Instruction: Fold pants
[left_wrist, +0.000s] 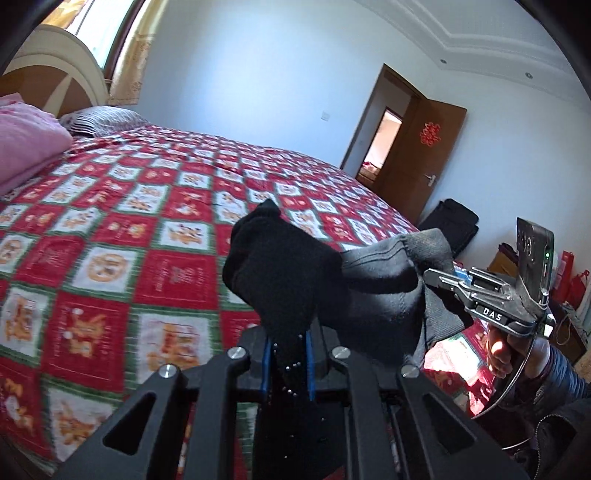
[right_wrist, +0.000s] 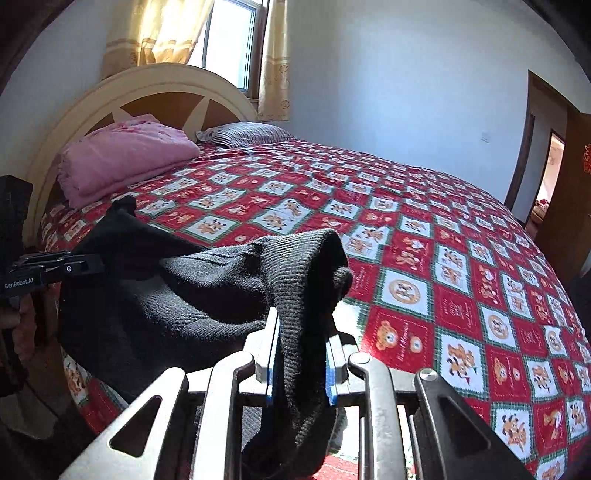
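Note:
The black knit pants (left_wrist: 280, 266) hang in the air between both grippers, above the near edge of the bed. My left gripper (left_wrist: 290, 354) is shut on one bunched end of the pants. My right gripper (right_wrist: 301, 354) is shut on the other end, a ribbed edge (right_wrist: 306, 266) that folds over its fingers. In the left wrist view the right gripper (left_wrist: 439, 275) is at the right with cloth in its tips. In the right wrist view the left gripper (right_wrist: 88, 264) is at the left edge, clamped on the cloth. The rest of the pants sags below and is partly hidden.
The bed has a red, white and green checked quilt (right_wrist: 424, 258). A folded pink blanket (right_wrist: 125, 158) and a striped pillow (right_wrist: 247, 134) lie by the headboard. A brown door (left_wrist: 417, 147) stands open at the right. Dark bags (left_wrist: 450, 225) and red items sit on the floor beyond the bed.

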